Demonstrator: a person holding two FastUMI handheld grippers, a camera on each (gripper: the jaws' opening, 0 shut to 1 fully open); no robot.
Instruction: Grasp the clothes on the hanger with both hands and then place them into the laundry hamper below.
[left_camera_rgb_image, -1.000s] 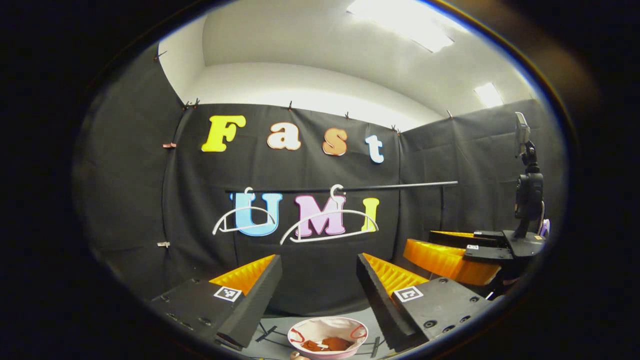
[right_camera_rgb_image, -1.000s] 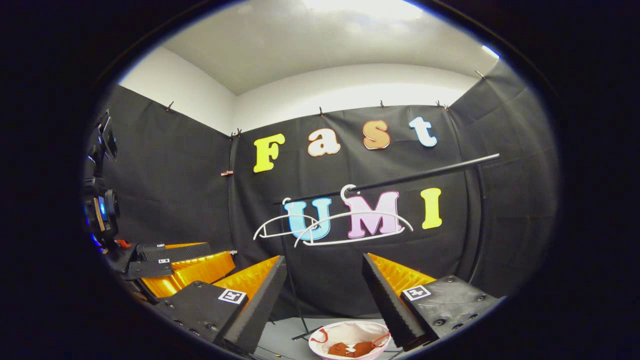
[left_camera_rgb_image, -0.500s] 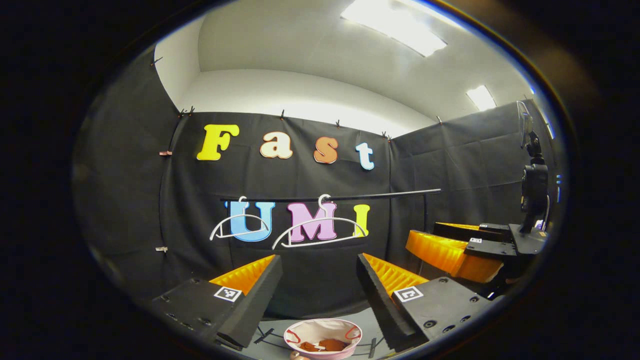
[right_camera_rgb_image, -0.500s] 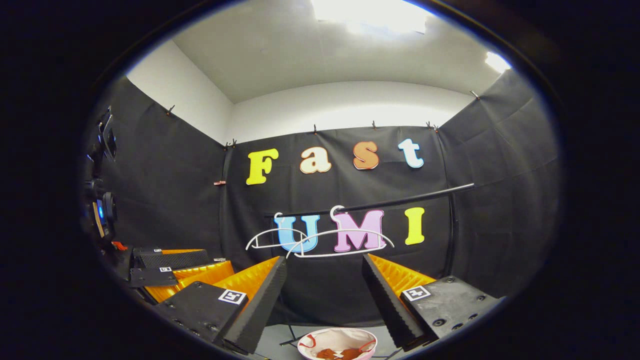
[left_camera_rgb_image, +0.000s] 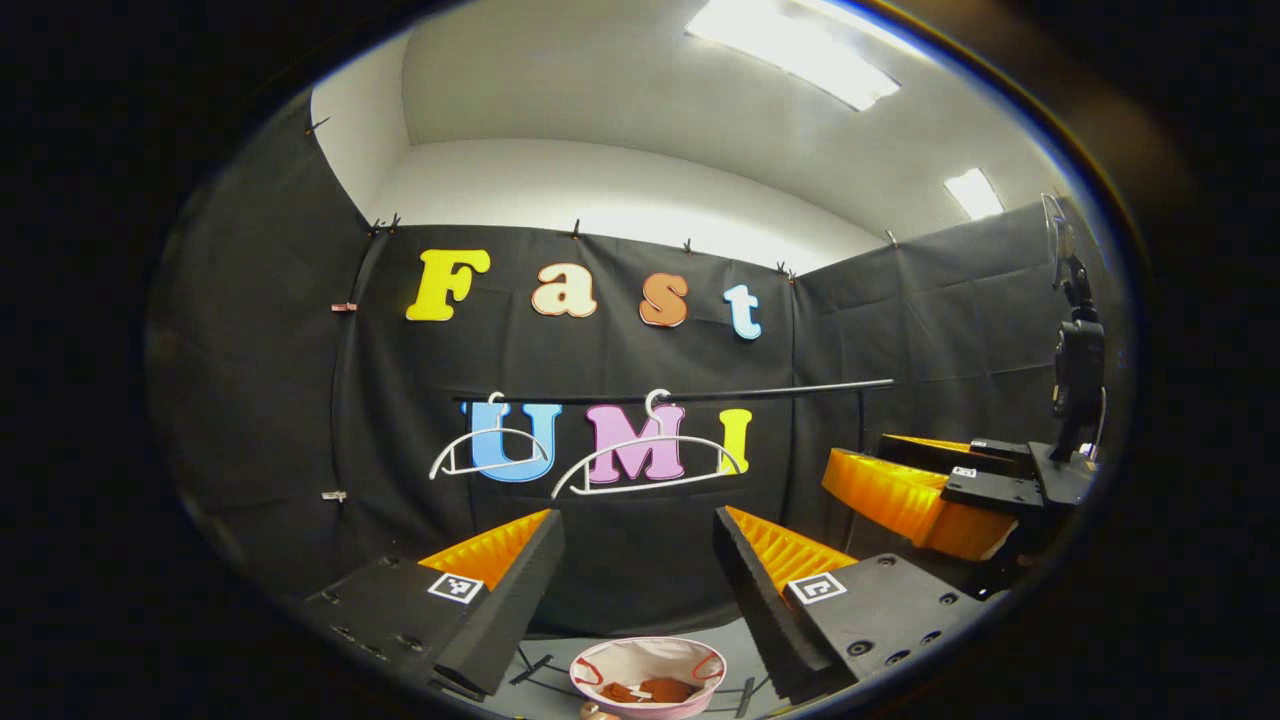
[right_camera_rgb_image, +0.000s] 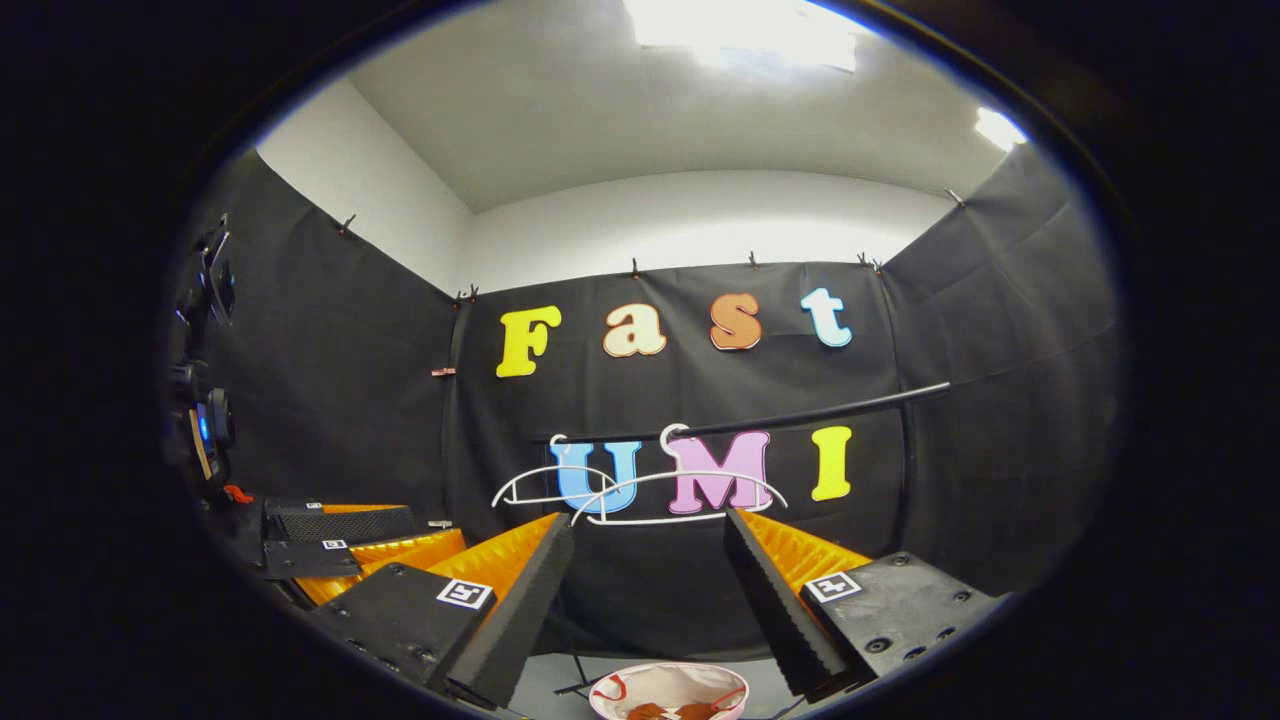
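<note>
My left gripper (left_camera_rgb_image: 638, 560) hung in the air with its fingers (left_camera_rgb_image: 500, 580) spread wide and nothing between them, pointed at the clothes rail (left_camera_rgb_image: 680, 395) at the back of the booth. Two white hangers (left_camera_rgb_image: 645, 462) hung bare on that rail, the smaller one (left_camera_rgb_image: 490, 450) to the left of the larger. Far below, seen between my fingers at the bottom of the left gripper view, the laundry hamper (left_camera_rgb_image: 648, 676) stood on the grey floor (left_camera_rgb_image: 735, 640), its pale lining and red handles showing, with the rust-brown clothes (left_camera_rgb_image: 648, 690) lying inside it. Off to the right in the same view, my right gripper (left_camera_rgb_image: 925, 495) was held at about the same height, well apart from the left one.

In the right gripper view, the right gripper (right_camera_rgb_image: 645, 590) likewise had its fingers (right_camera_rgb_image: 780, 590) spread apart, gripping nothing, and faced the same rail (right_camera_rgb_image: 760, 420) and the two bare hangers (right_camera_rgb_image: 670, 490). The hamper (right_camera_rgb_image: 668, 695) sat at the lower edge, with a little of the brown clothes (right_camera_rgb_image: 665, 712) visible inside. The left gripper (right_camera_rgb_image: 350, 545) showed at the left side, level with mine.
</note>
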